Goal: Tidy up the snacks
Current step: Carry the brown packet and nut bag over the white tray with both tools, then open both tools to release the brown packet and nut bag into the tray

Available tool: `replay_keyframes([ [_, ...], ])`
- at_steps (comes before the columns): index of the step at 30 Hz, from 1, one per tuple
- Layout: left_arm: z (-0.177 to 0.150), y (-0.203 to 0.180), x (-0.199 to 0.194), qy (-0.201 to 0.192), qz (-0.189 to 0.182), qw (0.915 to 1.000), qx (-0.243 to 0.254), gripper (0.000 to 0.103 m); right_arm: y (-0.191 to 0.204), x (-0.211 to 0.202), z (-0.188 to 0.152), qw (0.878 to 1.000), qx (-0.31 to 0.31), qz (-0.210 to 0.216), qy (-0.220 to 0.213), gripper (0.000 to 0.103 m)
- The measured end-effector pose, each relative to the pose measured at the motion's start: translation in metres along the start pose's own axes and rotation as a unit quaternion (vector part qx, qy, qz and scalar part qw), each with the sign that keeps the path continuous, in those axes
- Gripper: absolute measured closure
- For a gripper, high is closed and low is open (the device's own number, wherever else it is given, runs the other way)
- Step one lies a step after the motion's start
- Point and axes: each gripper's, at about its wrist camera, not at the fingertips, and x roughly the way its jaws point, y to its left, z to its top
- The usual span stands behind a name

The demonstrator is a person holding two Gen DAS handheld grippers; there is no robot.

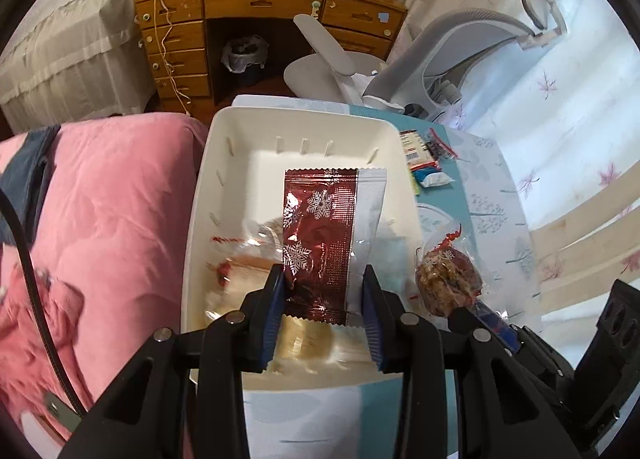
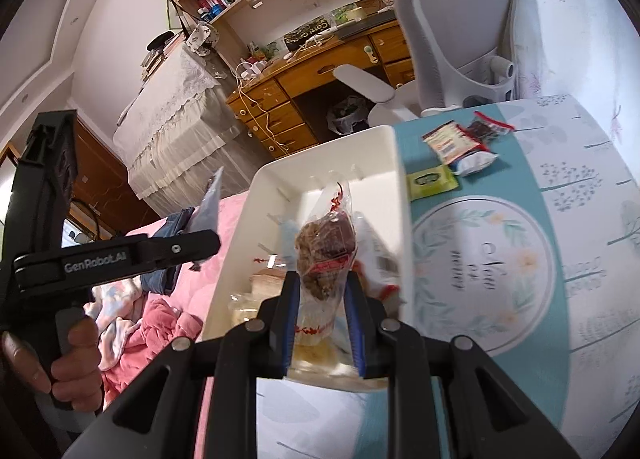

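Note:
My left gripper [image 1: 323, 283] is shut on the lower end of a red foil packet [image 1: 320, 227] with white snowflakes and a silver strip, held over the white basket [image 1: 296, 115]. Clear-wrapped pastries [image 1: 244, 263] lie inside the basket. My right gripper [image 2: 322, 279] is shut on a clear bag of brown nut snack [image 2: 324, 247], above the basket [image 2: 320, 151]. In the left wrist view that nut bag [image 1: 448, 279] hangs just right of the basket, with the right gripper [image 1: 460, 313] below it. A hand [image 2: 68, 359] holds the left gripper [image 2: 200, 245] to the left in the right wrist view.
Several small snack packets lie on the teal cloth beyond the basket: a red-and-white one [image 2: 444, 139], a dark one [image 2: 486, 127], a green one [image 2: 432, 181]. Pink bedding [image 1: 112, 219] lies left of the basket. A grey office chair [image 2: 460, 39] and a wooden desk [image 1: 264, 19] stand behind.

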Motion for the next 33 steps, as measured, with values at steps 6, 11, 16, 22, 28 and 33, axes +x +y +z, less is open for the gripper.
replay_keyframes([
  [6, 0.013, 0.023, 0.011, 0.022, 0.008, 0.9996, 0.017, 0.069, 0.022, 0.017, -0.001, 1.0, -0.003, 0.004, -0.013, 0.081],
  [11, 0.023, 0.039, 0.012, 0.026, -0.008, 0.9995, 0.018, 0.066, 0.033, 0.026, 0.0, 1.0, -0.01, 0.002, -0.019, 0.08],
  [16, 0.026, 0.04, 0.007, 0.022, -0.017, 0.9989, 0.038, 0.047, 0.043, 0.025, 0.001, 0.999, -0.018, -0.02, -0.022, 0.056],
  [22, 0.029, 0.03, -0.004, 0.016, -0.03, 0.9979, 0.054, 0.035, 0.039, 0.014, 0.003, 0.999, -0.011, -0.03, -0.021, 0.049],
  [28, 0.035, 0.006, -0.016, 0.018, -0.044, 0.9941, 0.098, 0.034, 0.021, -0.001, 0.008, 0.999, 0.033, -0.032, -0.005, 0.042],
  [33, 0.046, -0.023, -0.021, 0.015, -0.047, 0.9882, 0.145, 0.034, -0.005, -0.019, 0.018, 0.995, 0.089, -0.034, -0.002, 0.042],
])
